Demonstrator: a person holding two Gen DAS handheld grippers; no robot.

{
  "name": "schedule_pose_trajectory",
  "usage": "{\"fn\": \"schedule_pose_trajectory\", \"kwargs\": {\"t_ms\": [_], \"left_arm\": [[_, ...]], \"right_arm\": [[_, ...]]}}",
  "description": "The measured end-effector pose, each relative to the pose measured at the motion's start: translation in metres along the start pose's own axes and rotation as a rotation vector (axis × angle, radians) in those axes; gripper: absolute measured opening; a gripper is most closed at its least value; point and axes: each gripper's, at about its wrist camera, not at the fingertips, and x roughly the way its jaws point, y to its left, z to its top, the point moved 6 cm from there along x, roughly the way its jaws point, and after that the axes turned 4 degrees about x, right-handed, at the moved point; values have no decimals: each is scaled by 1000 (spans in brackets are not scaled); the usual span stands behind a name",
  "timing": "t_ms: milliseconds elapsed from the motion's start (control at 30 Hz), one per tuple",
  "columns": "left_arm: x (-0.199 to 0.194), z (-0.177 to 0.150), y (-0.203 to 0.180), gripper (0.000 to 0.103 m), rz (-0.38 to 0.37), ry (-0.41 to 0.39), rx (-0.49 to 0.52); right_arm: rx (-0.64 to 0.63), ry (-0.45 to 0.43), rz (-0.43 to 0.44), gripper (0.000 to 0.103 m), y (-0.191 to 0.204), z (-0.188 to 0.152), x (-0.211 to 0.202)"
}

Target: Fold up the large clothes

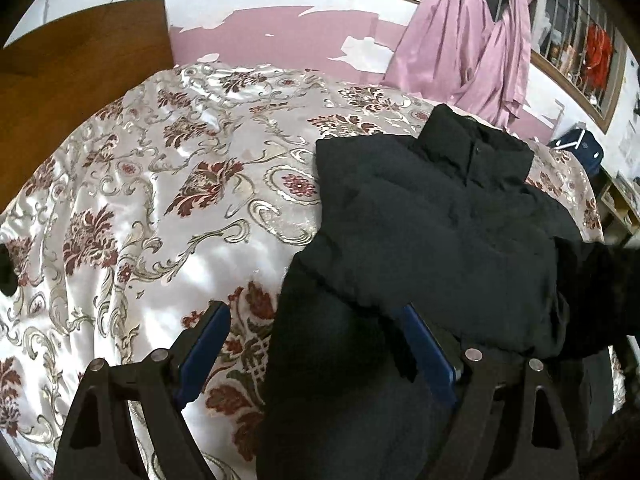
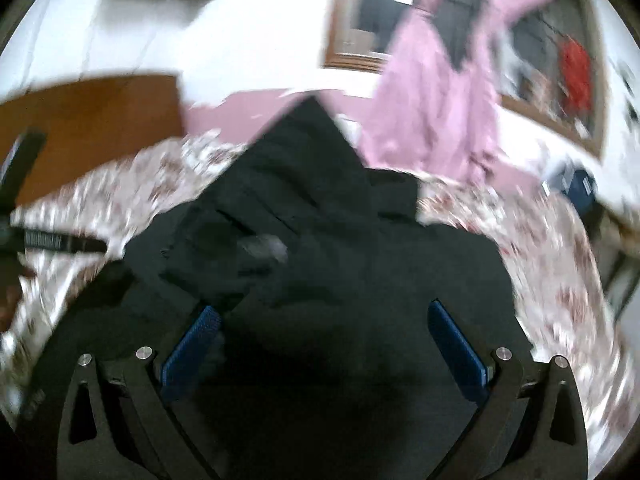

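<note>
So you're partway into the fold, I'd say, not at the start. Going left to right in the left wrist view: the wooden headboard (image 1: pixel 80 60) sits at the far left, then a big stretch of flowery bedspread (image 1: pixel 140 200), then the black puffer jacket (image 1: pixel 440 232) lying on the right part of the bed with its collar up at the far end. It already looks bunched in on itself, with one side lapped over the body, though I can't tell exactly how many folds are in.

Your left gripper (image 1: pixel 316 356) has its jaws standing wide open. The near edge of the jacket lies between the blue pads (image 1: pixel 204 344), but they aren't pressing on it, so nothing is held.

In the right wrist view everything's blurry. The jacket (image 2: pixel 320 220) fills the middle, with a flap sticking up toward the pink curtain (image 2: pixel 432 100). Your right gripper (image 2: pixel 324 344) is also wide open over the dark fabric, gripping nothing as far as I can see.

Next move, I reckon: pick your edge, probably the near hem. Get both sets of pads right down around the fabric and close firmly, since puffy stuff slips and springs back. Then carry it over toward the collar.
</note>
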Motion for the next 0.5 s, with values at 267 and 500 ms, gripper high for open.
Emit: {"fn": "schedule_pose_trajectory", "kwargs": {"t_ms": [267, 500], "left_arm": [[4, 4, -29, 87, -60, -45, 48], [20, 11, -54, 87, -71, -58, 96]], "right_arm": [[487, 189, 197, 101, -125, -62, 17], [762, 263, 298, 92, -158, -86, 39]]}}
